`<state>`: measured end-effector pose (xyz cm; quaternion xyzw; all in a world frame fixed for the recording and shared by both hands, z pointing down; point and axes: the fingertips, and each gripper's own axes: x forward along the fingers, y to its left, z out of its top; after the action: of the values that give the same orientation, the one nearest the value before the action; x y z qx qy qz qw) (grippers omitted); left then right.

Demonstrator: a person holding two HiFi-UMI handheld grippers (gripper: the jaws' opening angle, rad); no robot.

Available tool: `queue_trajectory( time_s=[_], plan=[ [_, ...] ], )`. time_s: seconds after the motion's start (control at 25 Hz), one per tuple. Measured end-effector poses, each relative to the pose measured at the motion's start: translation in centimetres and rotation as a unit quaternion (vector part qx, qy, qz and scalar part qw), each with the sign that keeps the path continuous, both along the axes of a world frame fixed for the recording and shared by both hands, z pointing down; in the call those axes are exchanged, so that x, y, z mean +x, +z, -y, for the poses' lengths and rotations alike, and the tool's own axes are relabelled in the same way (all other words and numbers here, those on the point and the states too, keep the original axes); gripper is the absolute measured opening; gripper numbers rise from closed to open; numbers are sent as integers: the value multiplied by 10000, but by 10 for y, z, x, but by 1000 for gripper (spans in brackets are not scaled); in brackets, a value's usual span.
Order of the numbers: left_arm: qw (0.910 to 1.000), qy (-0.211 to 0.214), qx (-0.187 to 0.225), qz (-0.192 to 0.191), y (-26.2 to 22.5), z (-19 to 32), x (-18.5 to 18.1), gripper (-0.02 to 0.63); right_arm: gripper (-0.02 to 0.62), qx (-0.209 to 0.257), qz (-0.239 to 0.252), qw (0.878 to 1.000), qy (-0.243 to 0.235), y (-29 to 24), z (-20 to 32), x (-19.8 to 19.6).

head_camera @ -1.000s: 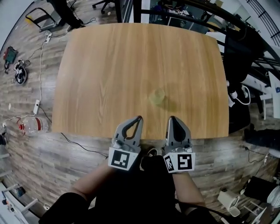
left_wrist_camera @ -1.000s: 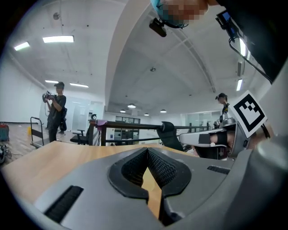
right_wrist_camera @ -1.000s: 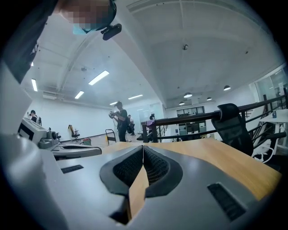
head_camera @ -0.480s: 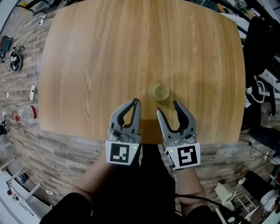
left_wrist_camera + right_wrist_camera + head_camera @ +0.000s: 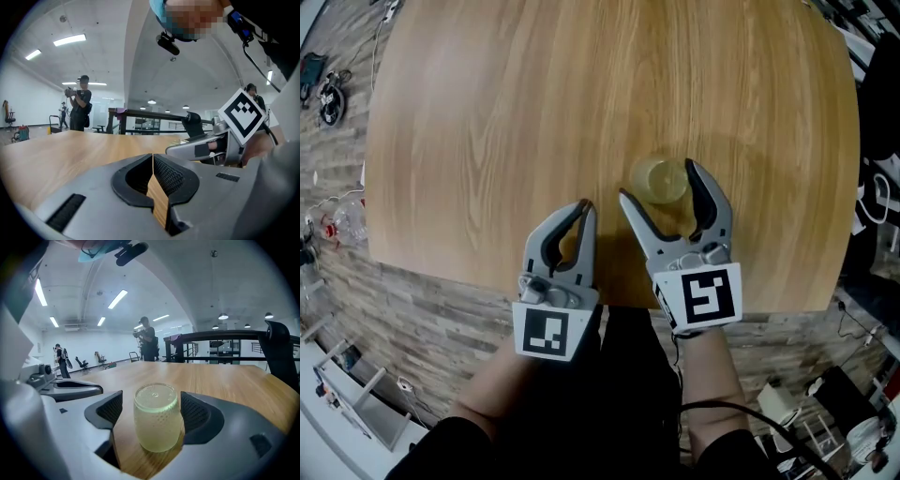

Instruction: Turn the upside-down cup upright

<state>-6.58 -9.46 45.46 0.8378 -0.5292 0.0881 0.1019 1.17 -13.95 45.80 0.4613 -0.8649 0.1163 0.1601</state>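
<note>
While a second ago both tools hung back at the near edge, they now reach out over the desk [image 5: 487,141], and the desk fills more of the head view.

Right tool [image 5: 658,182]: was closed, jaws have just been opening and now stand wide. It has advanced so its fingers straddle the cup. Pads are not pressing. There's a clear gap on the left pad; the right pad sits close, and I can't confirm contact.

Left tool [image 5: 581,208]: unchanged, jaws together with nothing between them, only desk grain showing through the slit. It's parked beside the right tool, clear of the cup.

Cup [image 5: 157,420]: hasn't moved, only the tool has come to it. It's translucent and yellow-green, standing mouth-down with its base up on the desk near the front edge. It was well ahead of the right tool before and is now between that tool's jaws, near the tips.

My read: the approach looks done and the grasp hasn't started, so the cup is still inverted and the task is barely begun. The next step is likely to close on the cup wall. The cup sits toward the fingertips, so the grip may be shallow. The wall bulges, so it could slip when rolled upright.
</note>
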Motion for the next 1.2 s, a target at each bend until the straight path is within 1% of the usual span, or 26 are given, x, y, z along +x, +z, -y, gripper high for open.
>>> queue_trajectory(
  time_s=[0.2, 0.32, 0.44, 0.52, 0.64, 0.8, 0.92, 1.0, 1.08, 1.2],
  plan=[
    [10000, 7, -22, -13, 3, -9, -6, 9, 325, 34, -452, 9989, 69, 12, 5, -3],
    [10000, 15, -38, -63, 5, -11, -5, 9, 324, 30, -528, 9985, 110, 13, 5, -1],
    [9999, 103, -67, -50, 8, -11, -1, 9, 324, 24, -380, 9991, 161, 10, 5, 3],
    [9997, 189, -112, -134, 7, -10, 2, 17, 324, 138, -175, 9995, 237, 0, 6, 8],
    [9977, 472, -154, -452, -1, -14, 11, 81, 324, 220, 231, 9988, 377, -20, 3, 17],
    [9899, 1070, -260, -898, -12, -21, 32, 158, 322, 178, 851, 9953, 436, -49, -5, 27],
    [9817, 1268, -473, -1338, -14, -21, 47, 203, 322, 191, 1207, 9917, 401, -72, -14, 33],
    [9753, 1409, -562, -1605, -17, -22, 56, 211, 322, 218, 1376, 9896, 351, -85, -20, 37],
    [9672, 1652, -609, -1830, -21, -25, 65, 213, 322, 249, 1512, 9878, 293, -95, -26, 38],
    [9568, 1993, -610, -2025, -26, -29, 79, 213, 322, 258, 1611, 9864, 202, -100, -31, 39]
  ],
)
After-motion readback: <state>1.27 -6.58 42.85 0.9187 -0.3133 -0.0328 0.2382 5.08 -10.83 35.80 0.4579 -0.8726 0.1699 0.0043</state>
